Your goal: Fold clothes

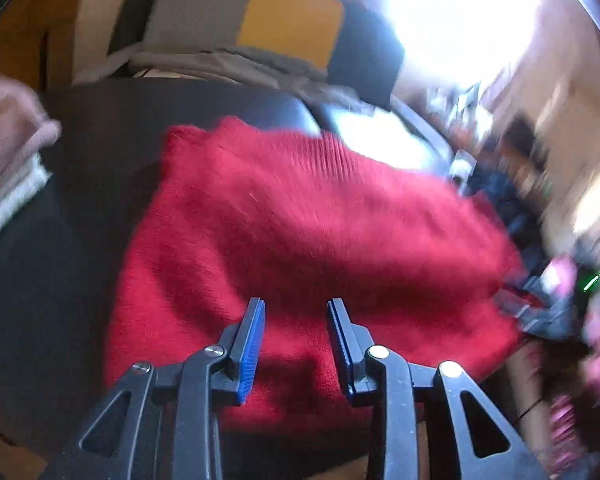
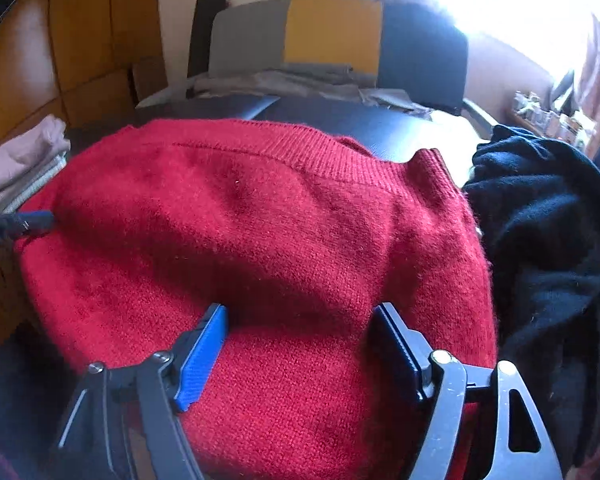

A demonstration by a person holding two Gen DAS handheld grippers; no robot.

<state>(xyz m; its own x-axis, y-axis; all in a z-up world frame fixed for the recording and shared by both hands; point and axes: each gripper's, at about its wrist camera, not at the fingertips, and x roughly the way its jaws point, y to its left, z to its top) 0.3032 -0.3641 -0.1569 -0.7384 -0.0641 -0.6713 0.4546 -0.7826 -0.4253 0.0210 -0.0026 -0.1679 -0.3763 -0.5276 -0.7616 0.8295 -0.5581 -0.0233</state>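
Observation:
A fuzzy red sweater [image 1: 300, 220] lies folded on a dark tabletop [image 1: 80, 140], ribbed neckline on the far side. In the left wrist view, which is motion-blurred, my left gripper [image 1: 296, 308] hovers over the sweater's near part. Its blue-padded jaws stand apart, with only the sweater's surface showing between them. In the right wrist view the sweater [image 2: 240, 220] fills the middle. My right gripper [image 2: 300, 316] is wide open just above its near edge, pinching nothing. The left gripper's tip [image 2: 40, 220] shows at the sweater's left edge.
A black knit garment [image 2: 548, 240] is heaped right of the sweater. Folded pink and beige clothes [image 2: 28, 160] are stacked at the left. Behind the table stands a grey, yellow and black chair [image 2: 332, 32] with grey cloth on its seat. Wooden cabinets line the left wall.

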